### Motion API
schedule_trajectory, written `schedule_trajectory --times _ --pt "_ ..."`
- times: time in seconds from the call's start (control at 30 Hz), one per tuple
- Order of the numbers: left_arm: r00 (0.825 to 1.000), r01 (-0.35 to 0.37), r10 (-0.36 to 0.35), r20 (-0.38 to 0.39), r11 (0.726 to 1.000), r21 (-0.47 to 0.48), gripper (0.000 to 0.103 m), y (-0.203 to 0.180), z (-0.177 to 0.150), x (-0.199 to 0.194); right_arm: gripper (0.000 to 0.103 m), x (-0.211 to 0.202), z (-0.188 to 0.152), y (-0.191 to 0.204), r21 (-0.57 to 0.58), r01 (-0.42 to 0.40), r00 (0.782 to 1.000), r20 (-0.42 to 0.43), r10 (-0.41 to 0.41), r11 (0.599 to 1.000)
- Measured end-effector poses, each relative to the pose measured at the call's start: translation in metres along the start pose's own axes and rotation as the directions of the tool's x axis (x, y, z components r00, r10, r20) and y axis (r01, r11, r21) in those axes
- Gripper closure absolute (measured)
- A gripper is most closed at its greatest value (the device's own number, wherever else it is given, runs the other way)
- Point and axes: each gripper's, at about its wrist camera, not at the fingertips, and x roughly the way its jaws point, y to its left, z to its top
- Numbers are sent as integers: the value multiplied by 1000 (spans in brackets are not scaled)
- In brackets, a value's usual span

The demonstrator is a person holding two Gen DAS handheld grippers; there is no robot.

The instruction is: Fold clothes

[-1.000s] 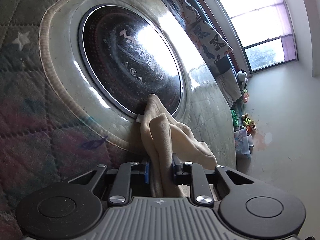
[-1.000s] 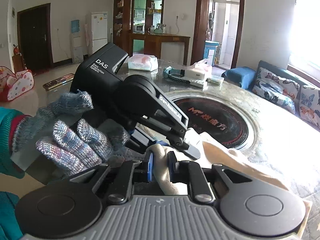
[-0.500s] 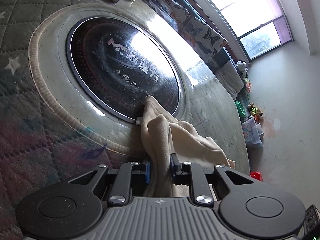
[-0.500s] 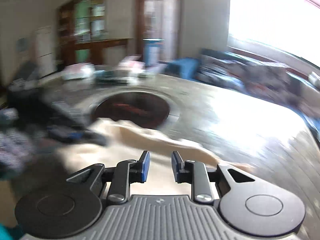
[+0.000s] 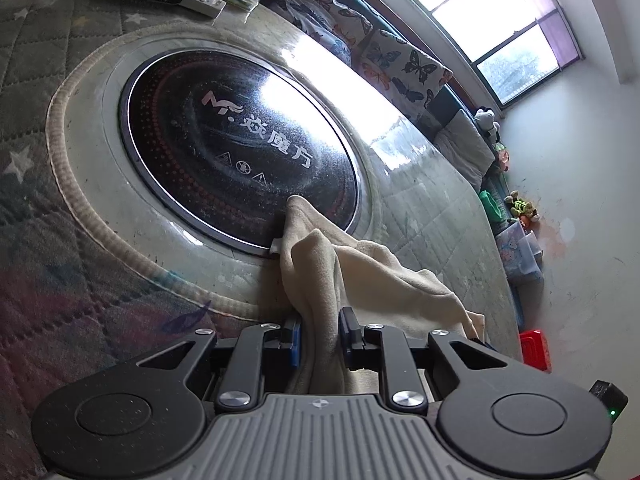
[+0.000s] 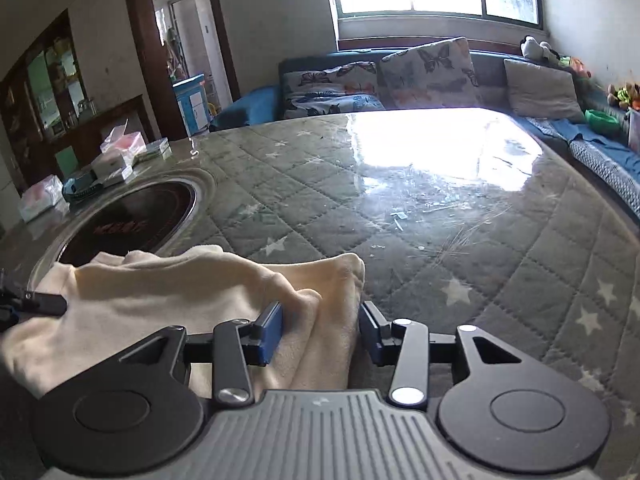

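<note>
A cream cloth (image 5: 352,272) lies bunched on the table, one corner reaching onto the black round cooktop (image 5: 240,152). My left gripper (image 5: 320,334) is shut on a fold of this cloth. In the right wrist view the same cream cloth (image 6: 180,292) spreads to the left. My right gripper (image 6: 320,326) is open, its jaws wide apart with a fold of the cloth's right edge lying between them. The tip of the left gripper shows at the left edge of that view (image 6: 24,304).
The table (image 6: 440,220) has a quilted star-patterned cover under glossy plastic. Boxes and packets (image 6: 112,164) sit at its far left. A sofa with butterfly cushions (image 6: 424,72) runs behind it under a bright window. Toys and bins (image 5: 520,232) stand by the wall.
My right gripper has let go of the cloth, swung right and now sits open over another fold at the cloth's right edge. My left gripper keeps its hold and has tilted slightly.
</note>
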Motion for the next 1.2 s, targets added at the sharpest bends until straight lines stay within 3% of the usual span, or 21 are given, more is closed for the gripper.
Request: schedule_trajectory --times 0.03,0.13,0.2,0.4,0.73,1.0,1.2 --pt "1000 -4 4 2 1000 6 82 -1 0 0 63 1 -1 -1 2 -2 1000 5 2 1000" --pt "1000 -18 18 11 999 37 83 -9 0 1 85 3 0 2 14 -23 1000 11 23 1000" --pt "1000 -21 20 21 998 64 85 -15 1 0 91 -1 0 4 13 -25 999 27 24 1000" --pt "999 14 -21 36 984 178 88 -51 6 1 93 -30 7 -2 31 1 993 122 -4 1000" --pt "992 130 -125 -37 938 322 89 -139 -10 48 93 -84 20 -50 67 170 959 220 -180 983" --pt "976 212 -174 -129 891 402 89 -199 -31 92 94 -105 18 -102 118 318 920 203 -336 941" --pt "970 231 -168 -176 859 456 89 -226 -48 120 94 -105 11 -134 165 391 894 166 -416 905"
